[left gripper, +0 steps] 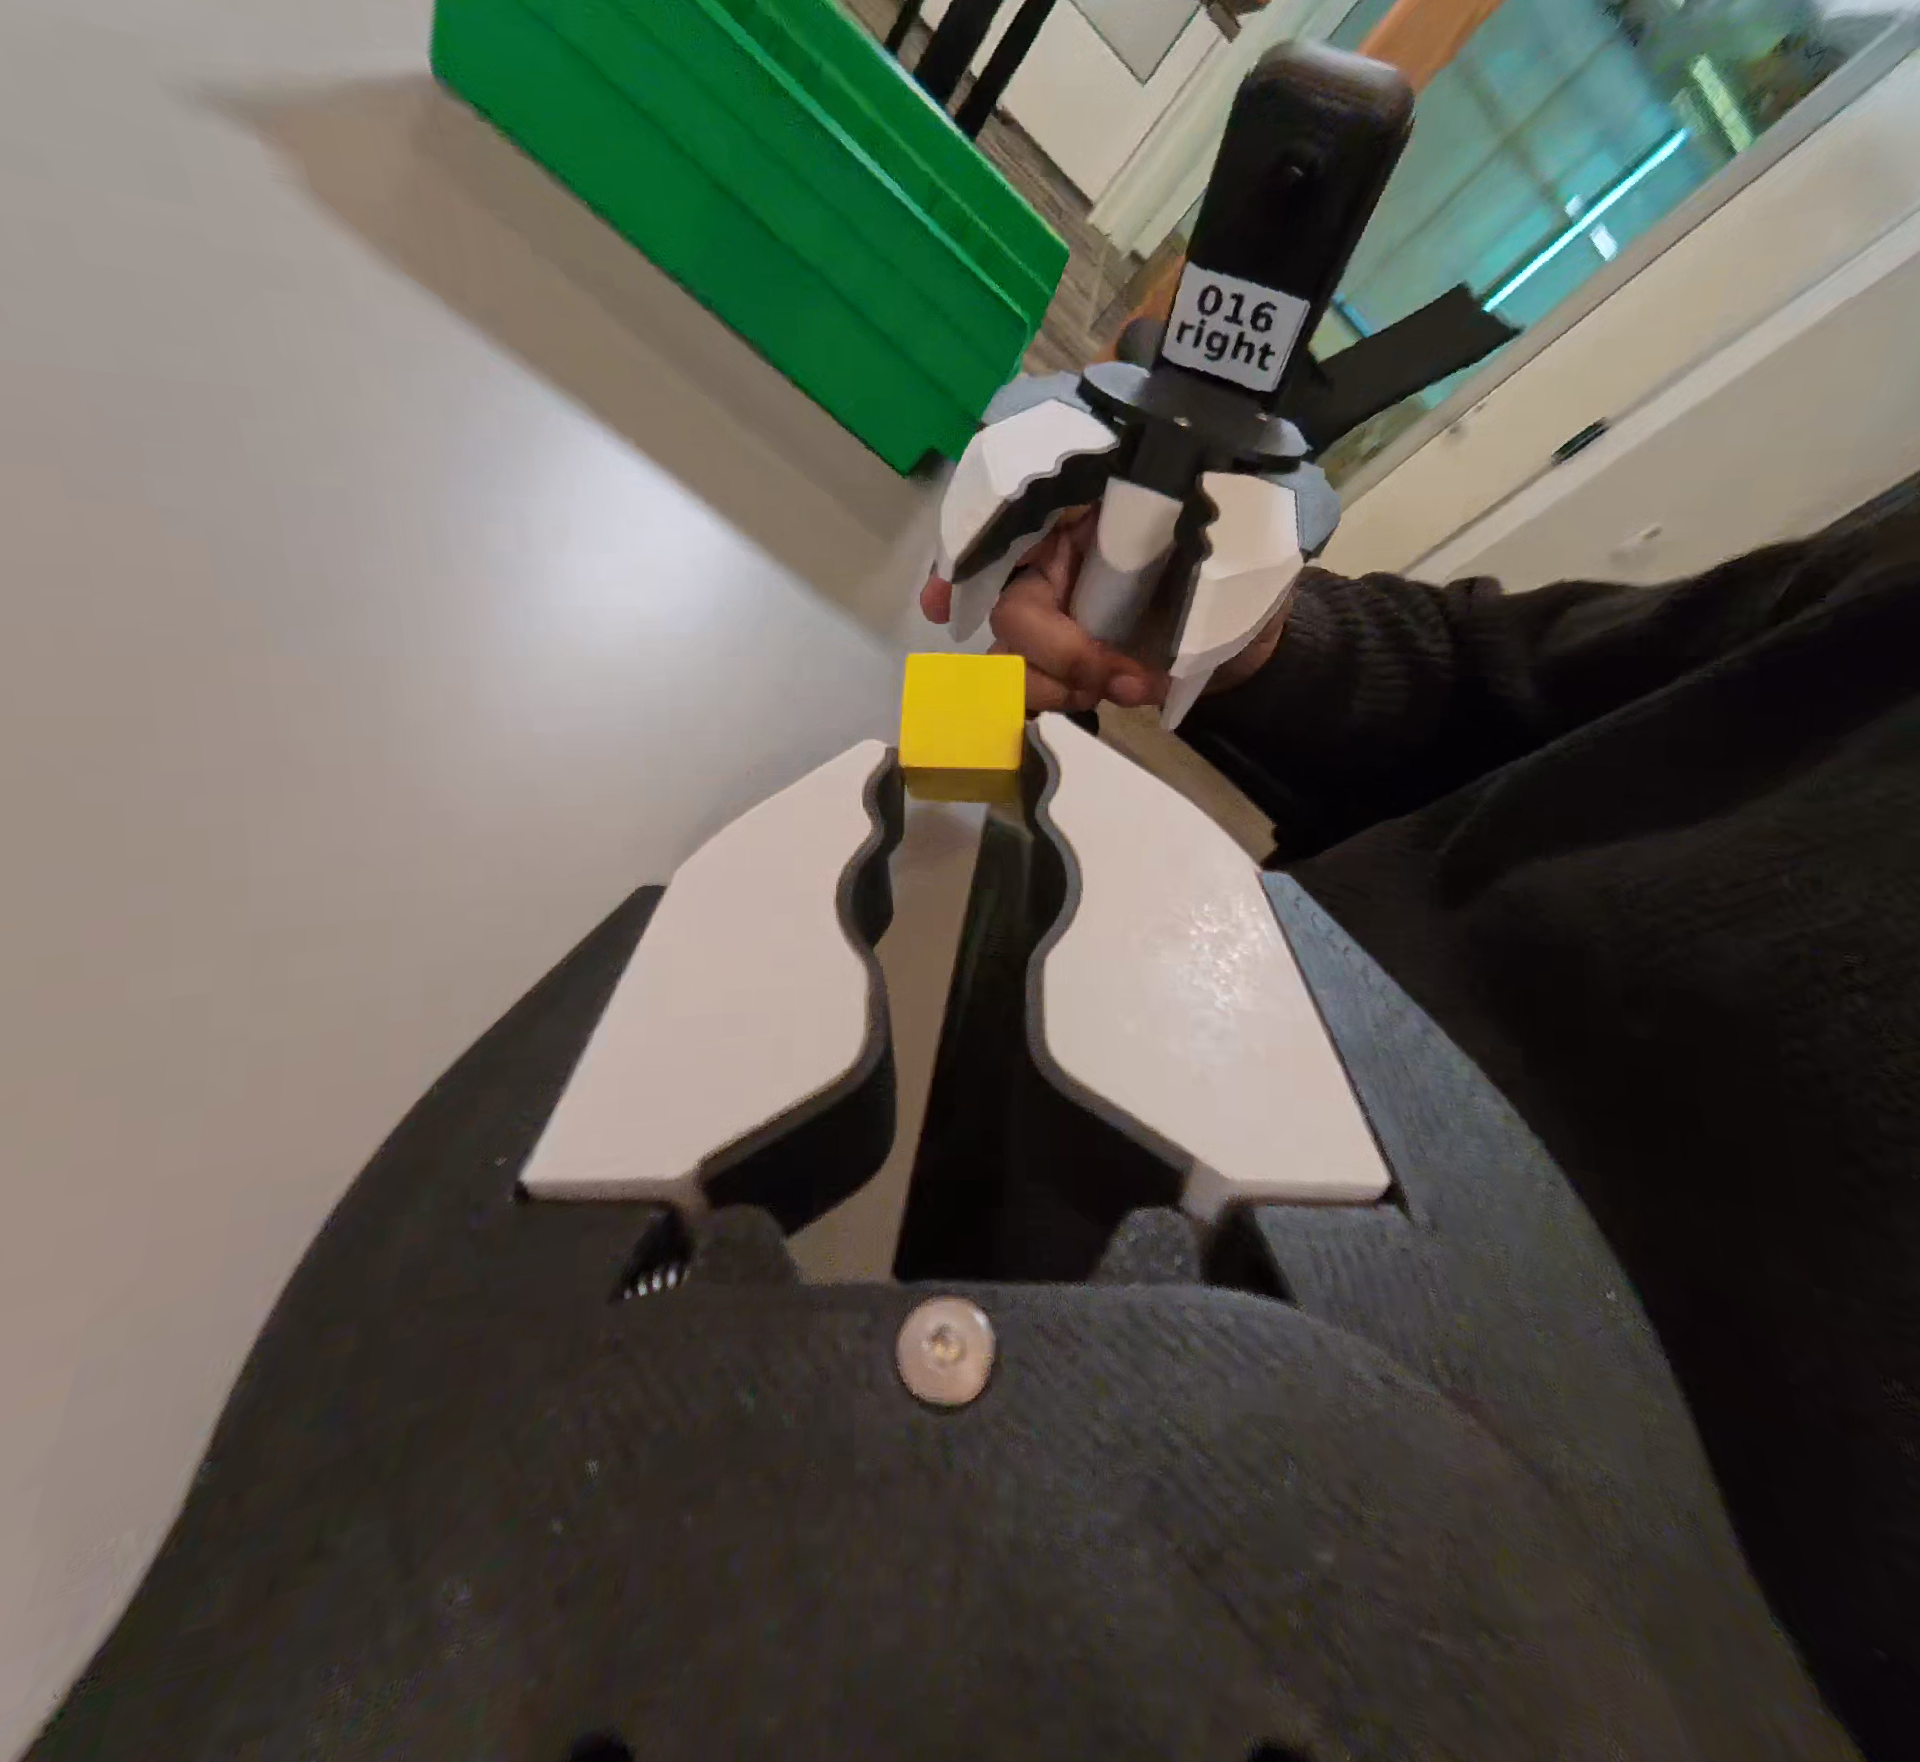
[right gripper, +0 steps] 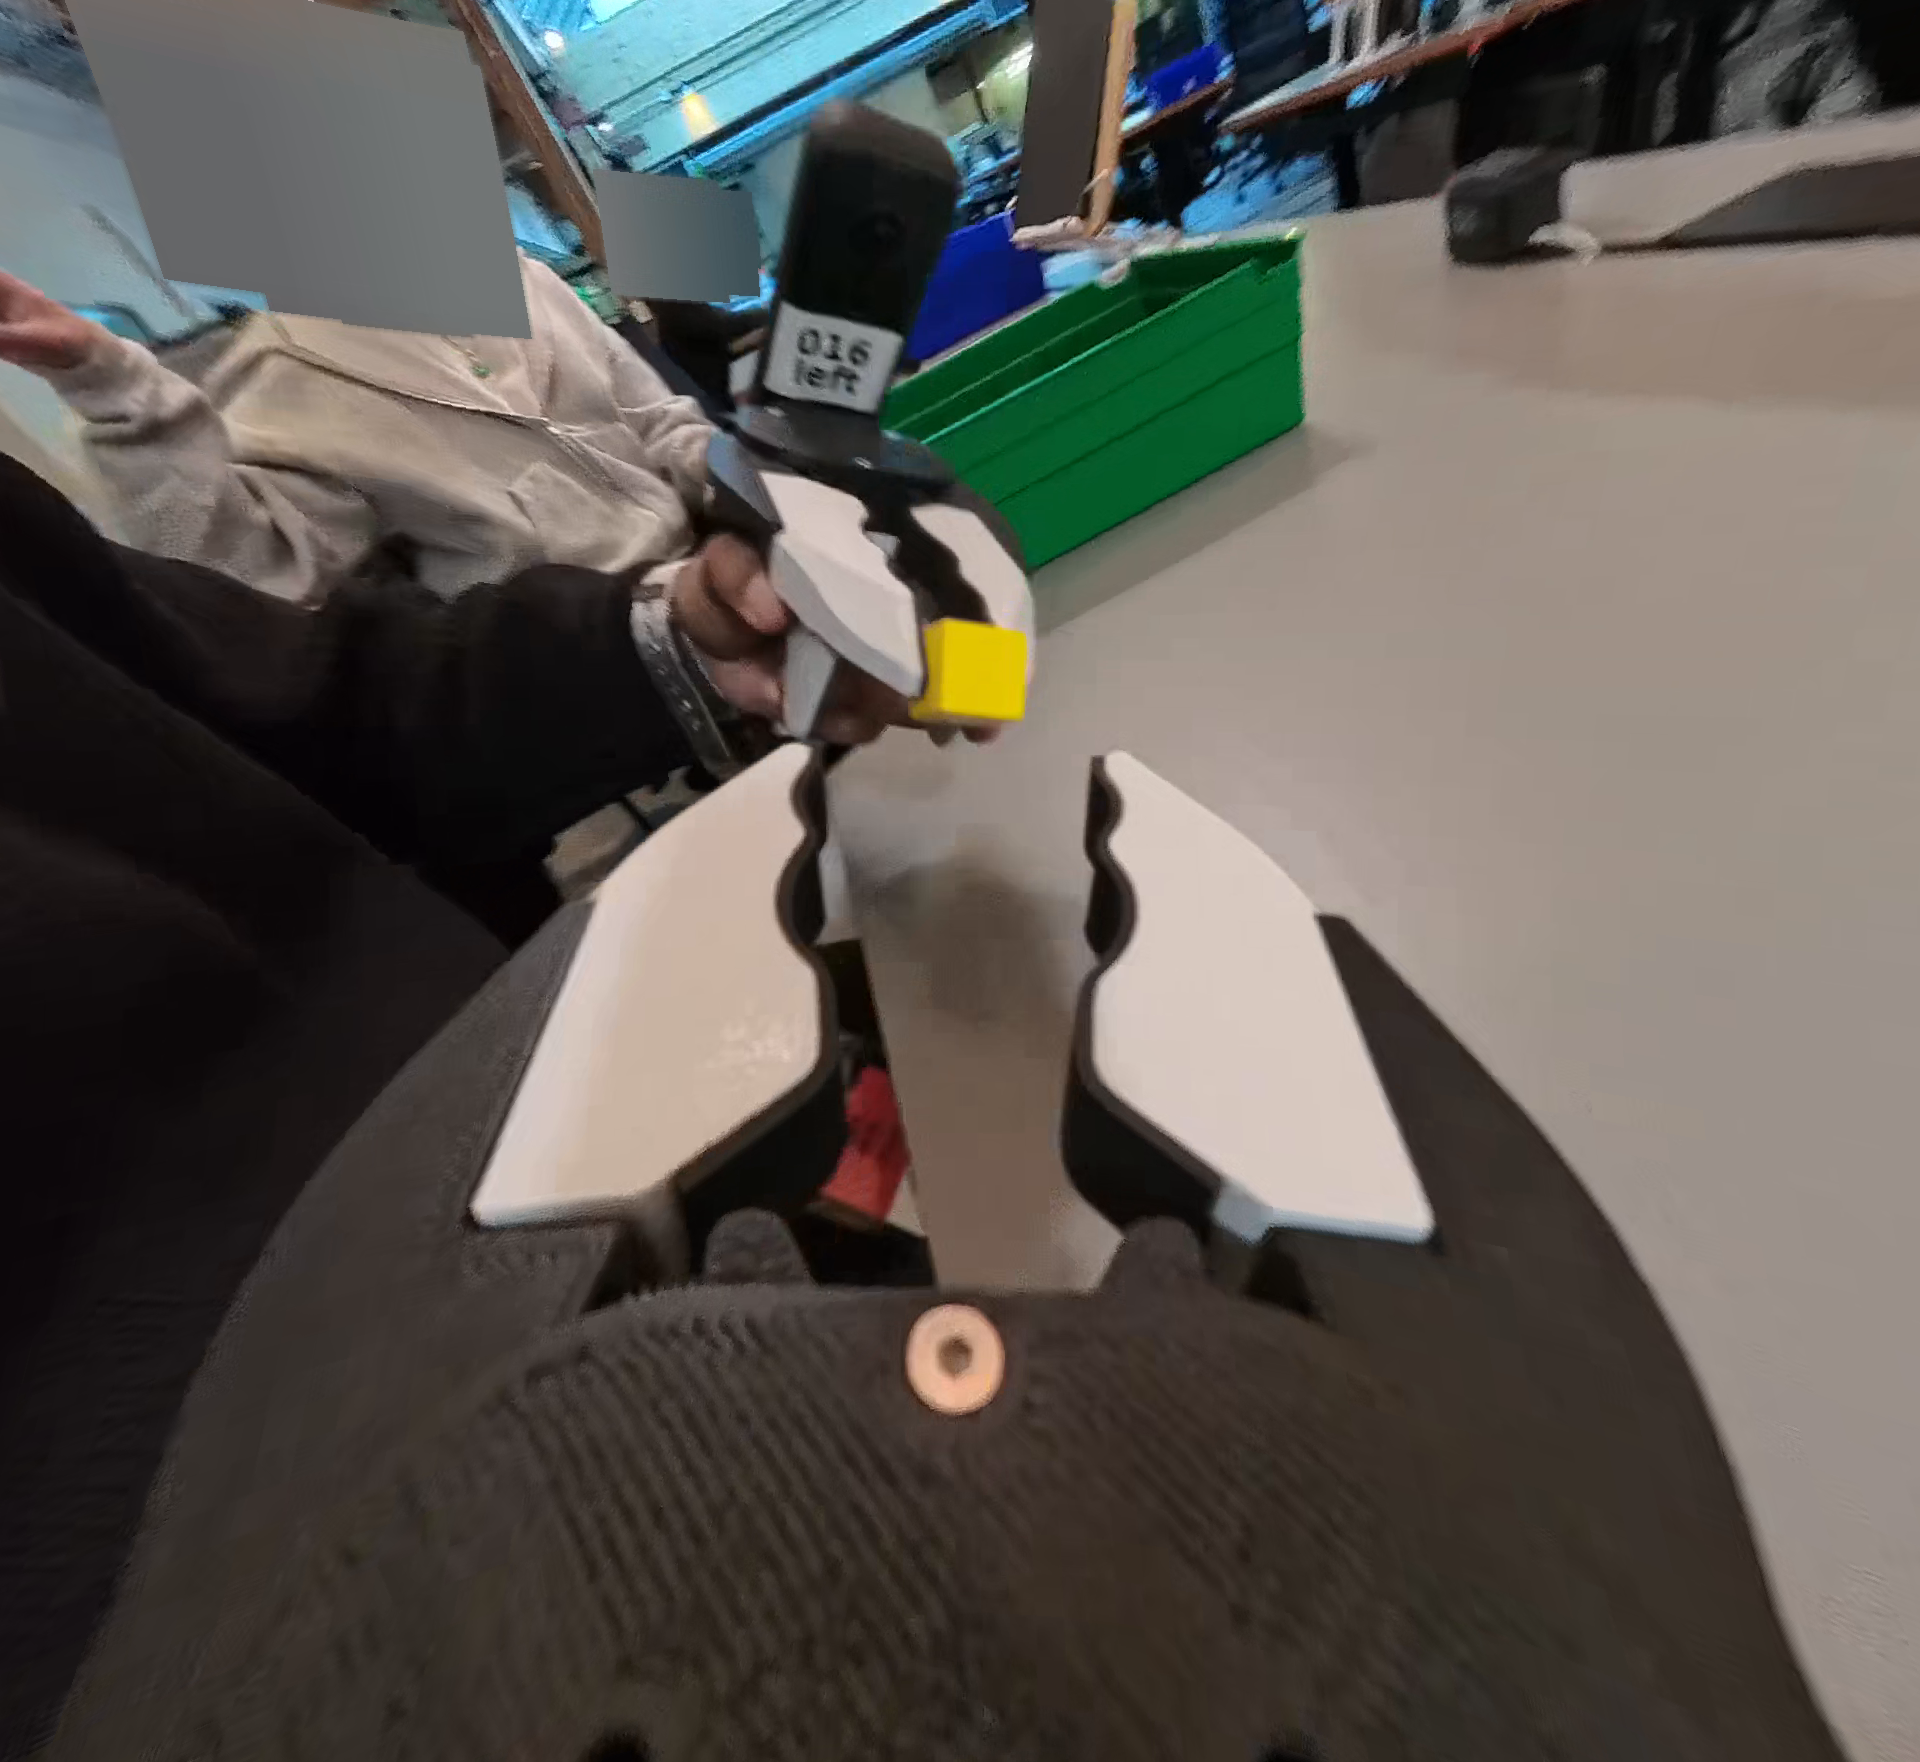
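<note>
My left gripper (left gripper: 964, 748) is shut on a yellow cube (left gripper: 962, 713), which sits between its white fingertips above the pale grey table (left gripper: 312, 673). The same cube (right gripper: 971, 671) shows in the right wrist view, pinched at the tip of the left gripper (right gripper: 961, 663). My right gripper (right gripper: 951, 762) is open and empty, its tips just below and close to the cube. In the left wrist view the right gripper (left gripper: 1070, 663) faces the cube from behind, jaws apart, held by a hand in a black sleeve.
A green plastic bin (left gripper: 727, 154) stands on the table beyond the grippers; it also shows in the right wrist view (right gripper: 1122, 393). A black device (right gripper: 1501, 206) and a grey slab lie at the far right. A person in a beige jacket (right gripper: 364, 455) sits at left.
</note>
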Tool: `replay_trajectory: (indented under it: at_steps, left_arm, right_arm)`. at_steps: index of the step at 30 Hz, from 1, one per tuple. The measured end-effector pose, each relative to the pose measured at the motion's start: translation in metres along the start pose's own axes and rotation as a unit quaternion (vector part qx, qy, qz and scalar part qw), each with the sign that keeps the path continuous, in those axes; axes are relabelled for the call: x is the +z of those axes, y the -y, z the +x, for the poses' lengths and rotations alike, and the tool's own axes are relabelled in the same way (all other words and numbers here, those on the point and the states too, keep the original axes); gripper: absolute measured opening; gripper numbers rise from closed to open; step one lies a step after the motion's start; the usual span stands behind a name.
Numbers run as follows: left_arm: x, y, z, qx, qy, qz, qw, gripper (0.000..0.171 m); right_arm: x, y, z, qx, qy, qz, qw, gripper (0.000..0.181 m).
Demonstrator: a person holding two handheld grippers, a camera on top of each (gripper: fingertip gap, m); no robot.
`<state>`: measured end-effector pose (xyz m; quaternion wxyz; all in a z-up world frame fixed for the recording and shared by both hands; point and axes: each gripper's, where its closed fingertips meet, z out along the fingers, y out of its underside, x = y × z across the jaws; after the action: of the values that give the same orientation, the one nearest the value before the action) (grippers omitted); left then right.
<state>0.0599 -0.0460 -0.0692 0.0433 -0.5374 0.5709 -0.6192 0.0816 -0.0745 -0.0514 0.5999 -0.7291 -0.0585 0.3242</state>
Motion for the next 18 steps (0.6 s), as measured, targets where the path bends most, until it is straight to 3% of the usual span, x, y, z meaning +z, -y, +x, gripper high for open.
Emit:
replay_trajectory:
  at_steps: [4,7,18]
  left_arm:
    - [0.01,-0.018,-0.009,-0.06,-0.018,0.008,0.998,0.023]
    - [0.009,-0.022,-0.009,-0.082,-0.052,0.005,0.995,0.023]
    - [0.017,-0.043,-0.014,-0.073,-0.07,-0.037,0.994,0.023]
  right_arm:
    - [0.004,-0.012,0.004,0.081,0.042,-0.011,0.996,0.034]
    - [0.01,-0.021,0.012,0.116,0.048,-0.02,0.992,0.035]
    - [0.023,-0.046,0.017,0.152,0.073,-0.064,0.984,0.032]
